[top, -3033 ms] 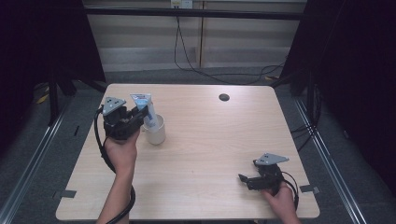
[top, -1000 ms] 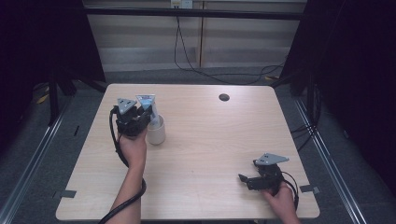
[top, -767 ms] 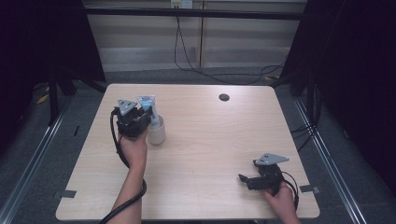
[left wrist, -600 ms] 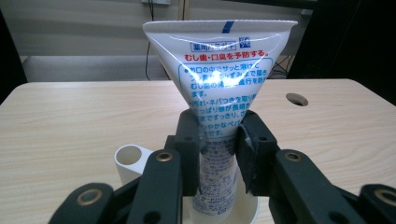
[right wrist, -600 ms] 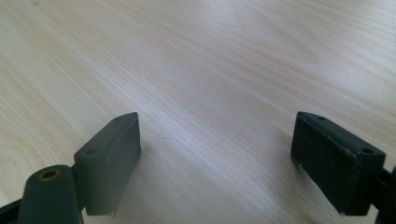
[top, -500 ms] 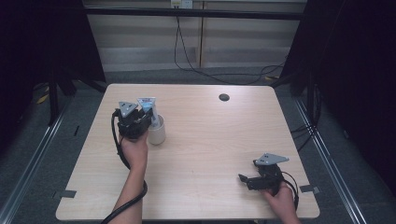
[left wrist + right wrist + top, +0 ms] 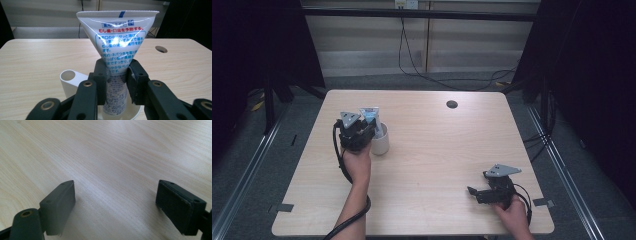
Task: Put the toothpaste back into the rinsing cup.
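A white toothpaste tube [image 7: 119, 52] with blue and red print stands upright, crimped end up, its lower end inside a white cup [image 7: 72, 83]. My left gripper [image 7: 117, 82] is shut on the tube's body just above the cup. In the high view the left gripper [image 7: 362, 131] and tube [image 7: 370, 116] sit over the cup [image 7: 380, 141] at the table's left. My right gripper [image 7: 116, 206] is open over bare wood, nothing between its jaws; it rests low near the front right corner [image 7: 479, 192].
The light wood table [image 7: 437, 150] has a round dark cable hole [image 7: 452, 104] at its back. Black cables trail from both grippers. Dark curtains and frame legs flank the table; wall cables hang behind it.
The left gripper with the tube has shifted slightly right and over the cup, bringing the tube's lower end down into it. The right gripper has stayed put.
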